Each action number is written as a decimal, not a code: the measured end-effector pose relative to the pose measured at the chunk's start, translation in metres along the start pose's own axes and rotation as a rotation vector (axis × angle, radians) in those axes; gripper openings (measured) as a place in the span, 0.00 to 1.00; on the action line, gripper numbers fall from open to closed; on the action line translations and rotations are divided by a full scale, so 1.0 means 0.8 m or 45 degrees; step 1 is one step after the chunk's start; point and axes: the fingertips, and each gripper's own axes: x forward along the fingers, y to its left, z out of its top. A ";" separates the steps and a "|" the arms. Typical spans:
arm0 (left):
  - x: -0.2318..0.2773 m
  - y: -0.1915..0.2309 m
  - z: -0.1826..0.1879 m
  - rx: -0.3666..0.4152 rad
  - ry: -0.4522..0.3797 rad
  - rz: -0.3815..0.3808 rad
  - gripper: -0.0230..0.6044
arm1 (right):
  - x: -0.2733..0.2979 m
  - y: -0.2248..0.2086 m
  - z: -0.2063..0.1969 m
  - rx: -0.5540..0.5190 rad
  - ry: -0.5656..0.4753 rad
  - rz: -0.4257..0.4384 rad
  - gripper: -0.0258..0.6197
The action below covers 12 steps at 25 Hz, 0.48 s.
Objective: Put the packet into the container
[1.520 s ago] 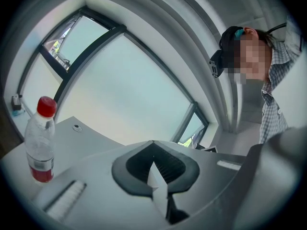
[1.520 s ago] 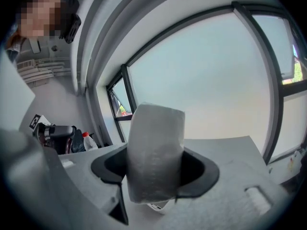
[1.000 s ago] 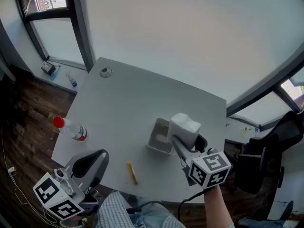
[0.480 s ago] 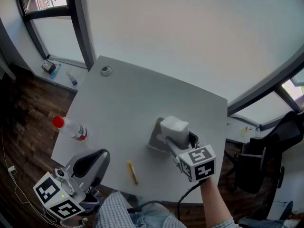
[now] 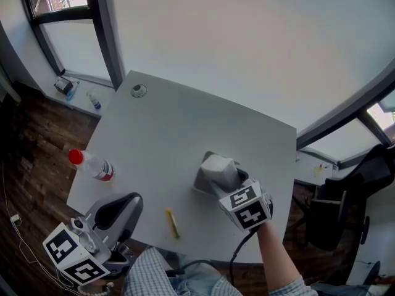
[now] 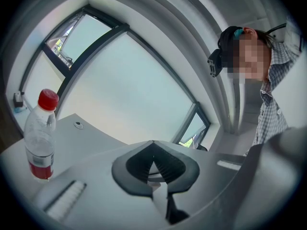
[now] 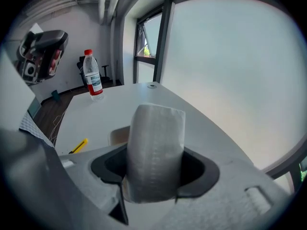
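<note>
A white soft packet point(image 5: 217, 167) is clamped in my right gripper point(image 5: 228, 179), which tilts down over the grey open container point(image 5: 201, 181) near the middle of the grey table point(image 5: 160, 134). The packet covers most of the container's opening in the head view. In the right gripper view the packet point(image 7: 156, 147) fills the space between the dark pads of my right gripper point(image 7: 156, 174), and a corner of the container point(image 7: 117, 135) shows just behind it. My left gripper point(image 5: 117, 213) hangs at the table's near left edge; in its own view my left gripper point(image 6: 153, 163) has the pads together and nothing between them.
A clear water bottle with a red cap point(image 5: 92, 166) lies near the table's left edge. A yellow utility knife point(image 5: 171, 224) lies near the front edge, left of the container. A round cable grommet point(image 5: 138, 92) sits at the far corner. A black chair point(image 5: 345, 208) stands at the right.
My right gripper has come down and to the left with the packet, rolling and tipping further downward, so the packet now sits over the container's opening. The left gripper has stayed put.
</note>
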 end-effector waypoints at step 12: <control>-0.002 -0.002 -0.002 -0.008 -0.004 -0.002 0.04 | 0.013 0.001 -0.002 -0.142 0.136 -0.004 0.48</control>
